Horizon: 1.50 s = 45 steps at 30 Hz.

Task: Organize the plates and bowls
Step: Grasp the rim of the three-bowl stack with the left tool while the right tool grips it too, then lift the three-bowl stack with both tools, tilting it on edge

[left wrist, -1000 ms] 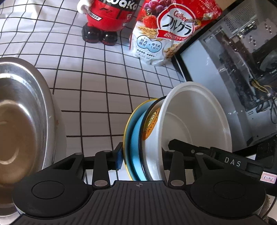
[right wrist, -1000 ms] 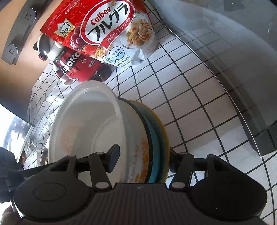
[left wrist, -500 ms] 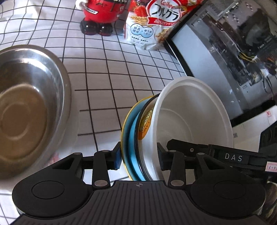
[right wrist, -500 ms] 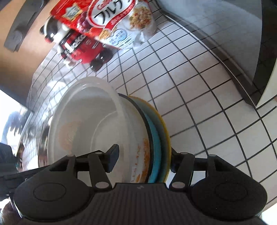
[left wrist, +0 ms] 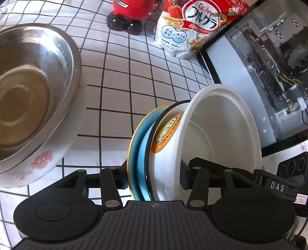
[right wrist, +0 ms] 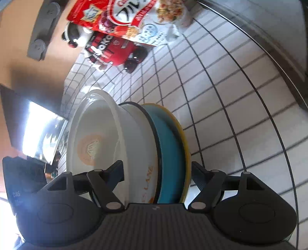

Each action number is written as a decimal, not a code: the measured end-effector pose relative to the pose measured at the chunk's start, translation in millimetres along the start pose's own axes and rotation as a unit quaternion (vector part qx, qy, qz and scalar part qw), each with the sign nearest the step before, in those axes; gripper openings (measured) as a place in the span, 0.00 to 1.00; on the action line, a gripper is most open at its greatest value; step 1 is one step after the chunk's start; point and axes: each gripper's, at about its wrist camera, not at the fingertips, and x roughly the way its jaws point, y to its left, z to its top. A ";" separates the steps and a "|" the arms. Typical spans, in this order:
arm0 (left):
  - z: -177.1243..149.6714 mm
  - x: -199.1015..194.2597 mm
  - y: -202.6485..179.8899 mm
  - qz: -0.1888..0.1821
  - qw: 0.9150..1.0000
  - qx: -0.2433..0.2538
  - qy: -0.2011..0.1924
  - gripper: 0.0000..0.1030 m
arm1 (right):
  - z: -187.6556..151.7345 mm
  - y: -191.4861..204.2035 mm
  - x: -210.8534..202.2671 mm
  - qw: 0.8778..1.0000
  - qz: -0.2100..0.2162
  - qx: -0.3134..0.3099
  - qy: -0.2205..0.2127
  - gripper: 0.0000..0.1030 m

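Observation:
A nested stack is held between both grippers above the table: a white bowl [left wrist: 221, 130] with an orange logo, inside a blue plate [left wrist: 141, 153] with a yellow rim. My left gripper [left wrist: 153, 177] is shut on one edge of the stack. My right gripper [right wrist: 156, 174] is shut on the opposite edge, where the white bowl [right wrist: 107, 138] and blue plate [right wrist: 170, 153] show edge-on. A steel bowl [left wrist: 32, 88] sits inside a white floral bowl [left wrist: 44, 159] at the left, on the table.
The table has a white cloth with a black grid [left wrist: 125, 77]. A red toy figure [left wrist: 132, 13] and a cereal bag [left wrist: 194, 27] stand at the back. A glass-sided computer case [left wrist: 265, 73] stands at the right.
The held stack has moved left, nearer the steel bowl, which now fills more of the left wrist view. The right wrist view has tilted. Both grips are unchanged.

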 end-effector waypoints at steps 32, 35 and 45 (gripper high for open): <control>-6.6 -2.1 -5.6 0.014 0.999 0.041 -0.002 0.51 | -27.2 65.3 -31.6 0.927 -0.232 -0.259 -0.142 0.80; -7.9 -4.7 -7.8 0.022 0.998 0.055 -0.002 0.49 | -22.1 70.9 -35.2 0.935 -0.196 -0.262 -0.134 0.81; -7.5 -9.2 -4.1 0.026 0.998 0.054 0.000 0.43 | 10.5 64.9 -11.9 0.963 -0.167 -0.209 -0.045 0.80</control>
